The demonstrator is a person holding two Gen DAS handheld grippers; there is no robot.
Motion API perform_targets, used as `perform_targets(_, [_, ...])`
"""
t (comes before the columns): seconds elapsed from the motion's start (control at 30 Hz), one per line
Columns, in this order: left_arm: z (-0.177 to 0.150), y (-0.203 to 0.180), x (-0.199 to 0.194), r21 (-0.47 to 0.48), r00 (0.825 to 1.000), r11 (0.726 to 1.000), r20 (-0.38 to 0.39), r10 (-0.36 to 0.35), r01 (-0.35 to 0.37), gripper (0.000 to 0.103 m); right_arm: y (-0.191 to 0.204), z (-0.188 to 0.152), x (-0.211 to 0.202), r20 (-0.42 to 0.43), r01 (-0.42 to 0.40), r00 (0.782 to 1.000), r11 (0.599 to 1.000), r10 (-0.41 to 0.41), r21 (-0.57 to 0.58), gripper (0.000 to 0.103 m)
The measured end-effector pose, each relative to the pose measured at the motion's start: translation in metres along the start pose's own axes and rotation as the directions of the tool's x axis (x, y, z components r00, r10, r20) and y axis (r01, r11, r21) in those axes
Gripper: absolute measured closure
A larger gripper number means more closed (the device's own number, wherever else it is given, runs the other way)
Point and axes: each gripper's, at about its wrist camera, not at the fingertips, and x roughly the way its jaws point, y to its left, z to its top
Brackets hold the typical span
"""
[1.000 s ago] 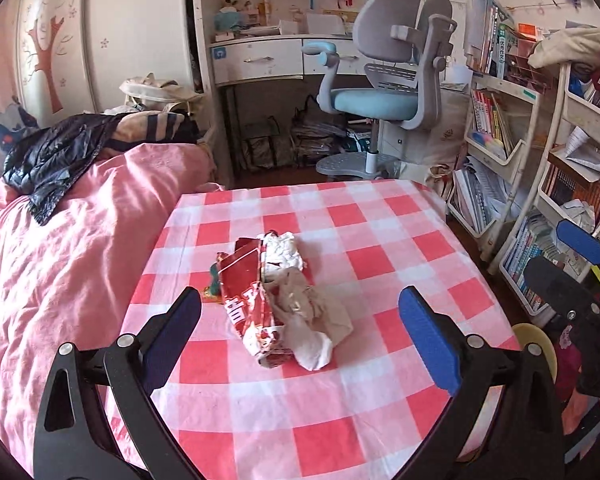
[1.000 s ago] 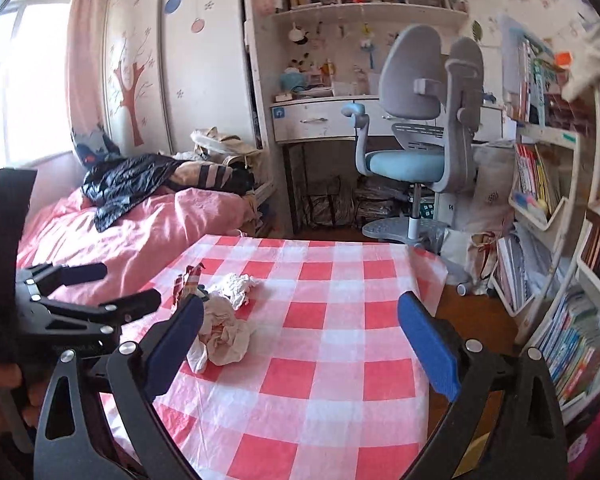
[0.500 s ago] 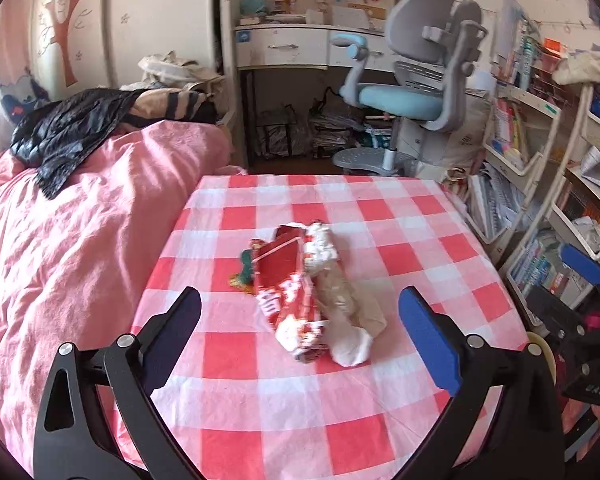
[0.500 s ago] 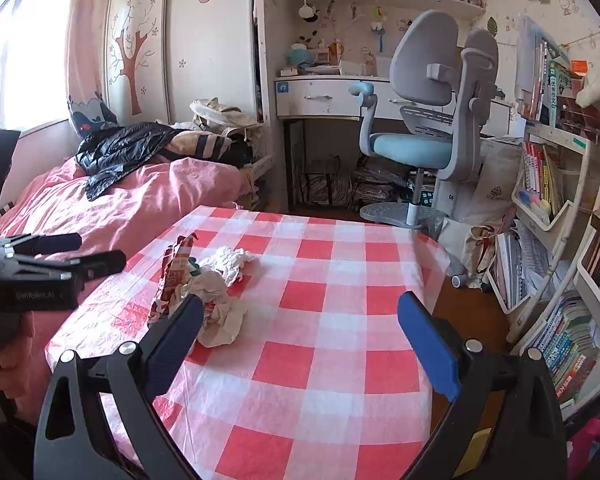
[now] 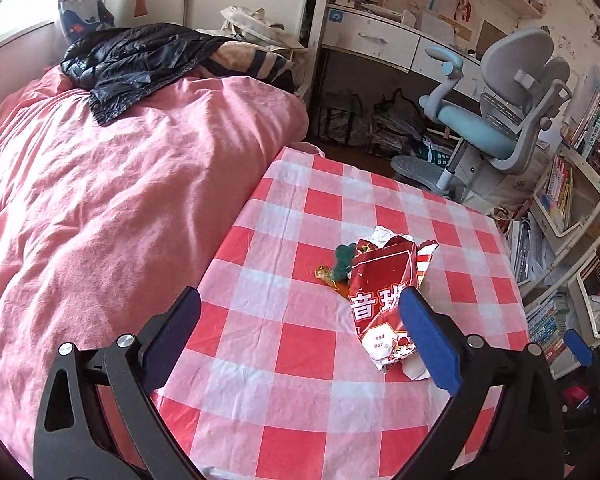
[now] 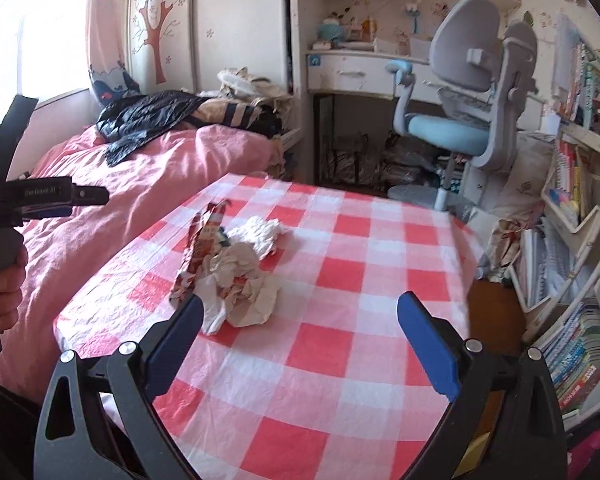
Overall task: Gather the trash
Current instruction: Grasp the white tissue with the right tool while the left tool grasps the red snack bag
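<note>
1. A child's bedroom in a home is shown.
2. A bed with a pink duvet [image 5: 132,184] is seen at left, a dark jacket [image 5: 140,56] thrown on it.
3. A white study desk [image 6: 360,68] with shelves and trinkets is set against the wall; a grey-blue ergonomic chair [image 6: 468,92] is parked beside it.
4. Crowded bookshelves [image 6: 572,208] are seen at right.
5. A wardrobe door is decorated with a tree decal [image 6: 156,20].
6. A table is covered by a red-checked cloth [image 6: 340,320].

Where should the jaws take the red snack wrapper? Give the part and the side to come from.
Grip the red snack wrapper at its torn upper edge, which stands up off the checked tablecloth. Probably come from the bed side with the open left gripper, because crumpled paper crowds the other flank.
</note>
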Motion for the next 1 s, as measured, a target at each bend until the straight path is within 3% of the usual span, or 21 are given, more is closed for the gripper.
perform_targets(0.2, [-0.004,-0.011,0.009,0.055,0.999,0.998,-0.041,-0.015,0.017,0.007,0.025,-0.003,0.045,-0.131,-0.108,0.986,0.993,0.102,-0.042,0.010])
perform_targets(0.4, [-0.015,-0.025,0.025,0.128,0.994,0.992,-0.106,-0.005,0.018,0.007,0.051,0.000,0.095,-0.240,-0.180,0.958,0.981,0.158,-0.072,0.030])
perform_targets(0.47, [-0.018,-0.030,0.030,0.147,0.993,0.989,-0.122,-0.007,0.025,0.007,0.054,-0.003,0.113,-0.293,-0.197,0.941,0.979,0.171,-0.059,0.054])
perform_targets(0.5, [-0.020,-0.032,0.034,0.163,0.991,0.986,-0.134,-0.003,0.025,0.007,0.055,-0.005,0.121,-0.329,-0.211,0.926,0.976,0.184,-0.046,0.077])
perform_targets(0.53, [-0.023,-0.035,0.038,0.181,0.989,0.983,-0.146,0.004,0.023,0.007,0.053,-0.007,0.124,-0.347,-0.222,0.917,0.974,0.198,-0.033,0.089])
perform_targets(0.6, [-0.028,-0.043,0.045,0.221,0.985,0.975,-0.170,0.016,0.022,0.007,0.051,-0.007,0.116,-0.343,-0.248,0.912,0.968,0.224,-0.028,0.095])
perform_targets(0.8, [-0.037,-0.064,0.063,0.283,0.978,0.959,-0.207,0.031,0.029,0.008,0.030,0.006,0.078,-0.241,-0.289,0.929,0.957,0.281,-0.001,0.097])
perform_targets(0.9, [-0.043,-0.075,0.077,0.301,0.975,0.953,-0.216,0.050,0.018,0.008,0.015,0.013,0.060,-0.173,-0.363,0.915,0.931,0.366,0.049,0.097])
perform_targets(1.0, [-0.048,-0.086,0.092,0.317,0.972,0.948,-0.227,0.066,0.010,0.008,0.000,0.020,0.051,-0.120,-0.387,0.910,0.917,0.397,0.096,0.098])
